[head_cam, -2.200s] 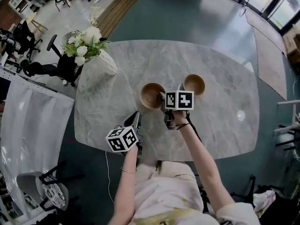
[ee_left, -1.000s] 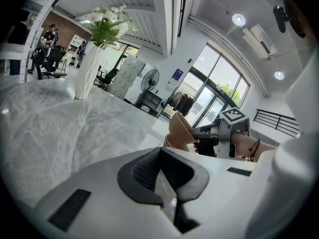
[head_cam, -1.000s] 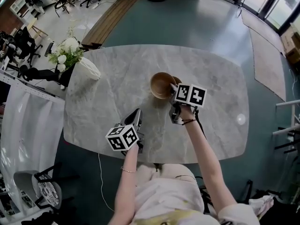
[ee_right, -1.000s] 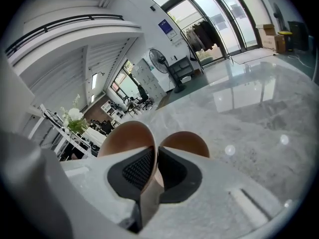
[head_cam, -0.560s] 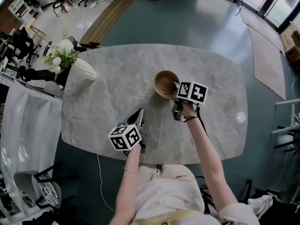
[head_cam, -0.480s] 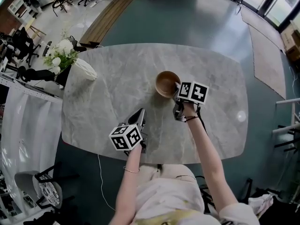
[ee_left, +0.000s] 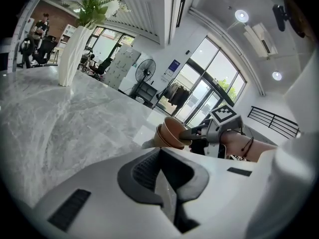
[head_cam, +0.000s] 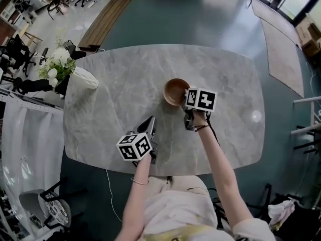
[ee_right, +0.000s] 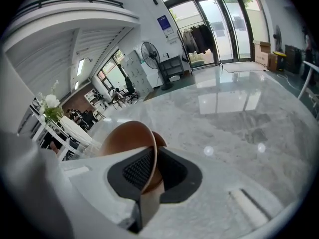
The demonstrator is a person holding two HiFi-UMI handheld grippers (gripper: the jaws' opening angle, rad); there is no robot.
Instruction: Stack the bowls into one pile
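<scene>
Brown bowl (ee_right: 124, 138) clamped by right fingers (ee_right: 133, 172); left gripper view shows it nested; left fingers (ee_left: 147, 169) together.

Left gripper (head_cam: 149, 122) empty, jaws together, arm bent; right gripper (head_cam: 186, 98) clamped on bowl (head_cam: 175, 91) rim, arm outstretched.

Desk (head_cam: 125, 79): two bowls just right of centre, upper bowl (head_cam: 175, 91) nested in lower bowl (ee_left: 157, 135). Right tongs (head_cam: 188, 96) at the stack's near-right side, clamped across the upper bowl's rim. Left tongs (head_cam: 149, 123) closed on nothing, by the near edge, left of centre, well apart from the bowls. Vase (head_cam: 83, 78) at the far-left corner.
</scene>
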